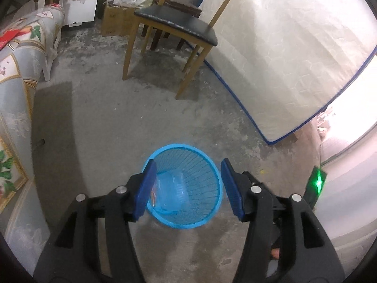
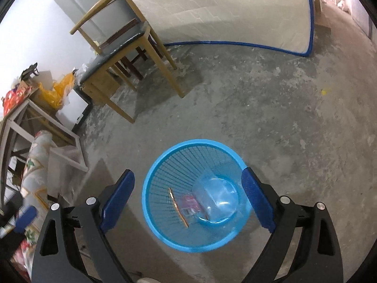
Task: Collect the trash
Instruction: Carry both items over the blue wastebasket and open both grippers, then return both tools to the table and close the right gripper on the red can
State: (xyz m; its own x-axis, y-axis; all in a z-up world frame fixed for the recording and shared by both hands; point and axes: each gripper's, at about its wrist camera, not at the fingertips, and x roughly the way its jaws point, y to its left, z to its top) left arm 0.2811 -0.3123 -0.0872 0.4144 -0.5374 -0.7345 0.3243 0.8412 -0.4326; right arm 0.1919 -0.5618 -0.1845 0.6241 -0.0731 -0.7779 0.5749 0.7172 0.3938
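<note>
1. The wastebasket [image 2: 195,195] stands on the concrete floor [image 2: 271,118], between and below the fingers of the right tongs [image 2: 188,198].
2. In it lie a clear plastic container [image 2: 216,200] and, to its left, what may be a snack wrapper [image 2: 188,204].
3. Behind it stands a chair [image 1: 174,30], with a mattress [image 1: 282,54] leaning on its right.
4. A cardboard box [image 1: 116,21] sits behind the chair, on its left.

The blue basket [image 2: 195,243] stands alone on open concrete floor [image 2: 271,118], its mouth unobstructed from above. Beyond it, a wooden chair [image 1: 174,26] and a leaning mattress [image 1: 294,54] block the way, and a patterned cloth [image 1: 16,75] crowds the left.
</note>
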